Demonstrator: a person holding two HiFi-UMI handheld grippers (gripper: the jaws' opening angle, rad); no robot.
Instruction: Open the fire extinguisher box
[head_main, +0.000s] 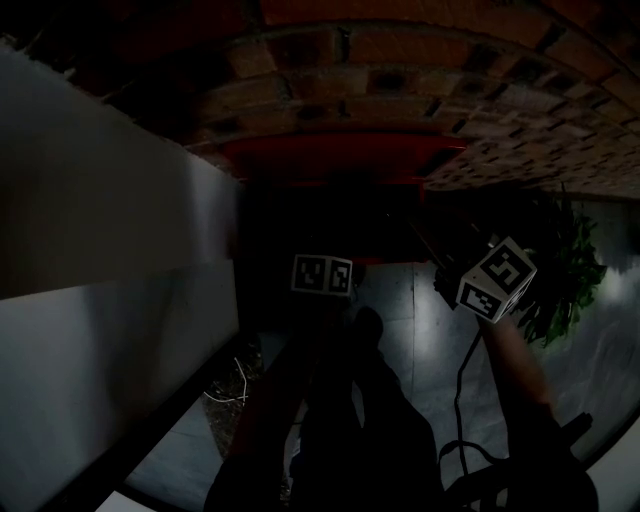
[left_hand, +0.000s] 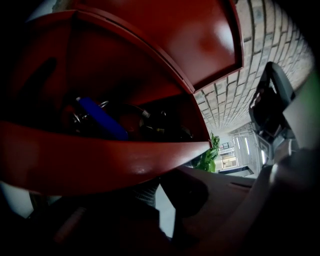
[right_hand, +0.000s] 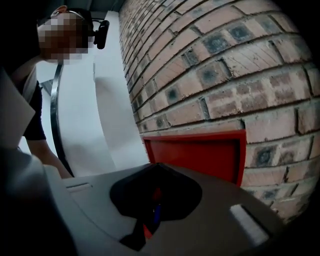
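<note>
The red fire extinguisher box (head_main: 330, 158) stands against a brick wall. In the left gripper view its lid (left_hand: 200, 35) is raised and the inside is open, with a blue object (left_hand: 100, 117) among dark fittings. The box's red front edge (left_hand: 100, 162) lies across the tips of my left gripper (left_hand: 165, 200). A thin strip of light shows between its jaws, but the tips are hidden. My right gripper (right_hand: 156, 167) is shut with nothing in it, and points at a red panel (right_hand: 200, 155) on the wall. Both marker cubes (head_main: 322, 275) (head_main: 497, 278) hang below the box.
A green plant (head_main: 565, 270) stands to the right of the box on a pale floor. A white wall (head_main: 90, 210) runs along the left. The person (right_hand: 30, 110) appears at the left of the right gripper view. The scene is dim.
</note>
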